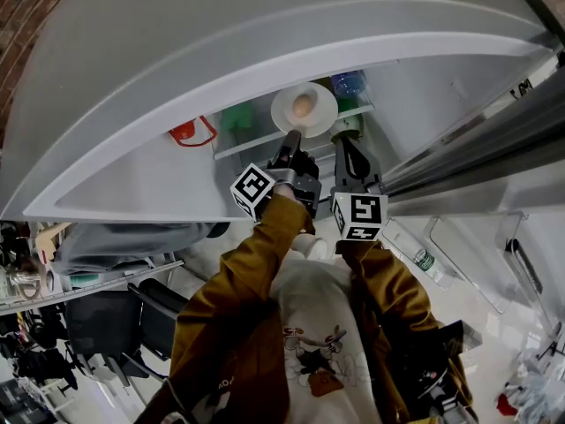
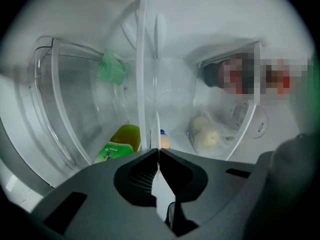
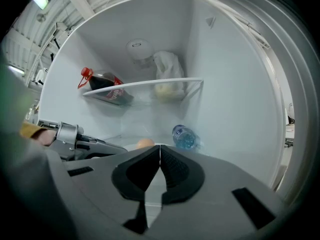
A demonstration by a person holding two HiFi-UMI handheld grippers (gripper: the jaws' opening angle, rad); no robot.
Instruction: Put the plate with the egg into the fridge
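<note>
- Sleeves of a brown jacket fill the lower middle of the head view, and both arms reach up the frame into the open fridge.
- Left gripper is clenched on the near rim of the white plate, a thin pinch at one edge only. The plate sits at upper centre of the head view, inside the fridge, with the egg loose on its middle.
- Right gripper has its jaws pressed together with nothing visible between them. Its tip lies just beside the plate's right edge, and I cannot tell whether it touches.
- The plate hangs at the level of the glass shelf; whether it rests on the glass is unclear.
- Risk: if the pinch lets go before the plate lies flat on the glass, the far side would likely drop and the egg roll off.
- Risk: any tilt of the wrist would probably send the egg toward the rim, since nothing holds it.
- Risk: a water bottle lies just right of the plate, and pushing deeper could bump it.
- Risk: drawing the jaws back before they open fully may drag the plate off the shelf's front edge.
</note>
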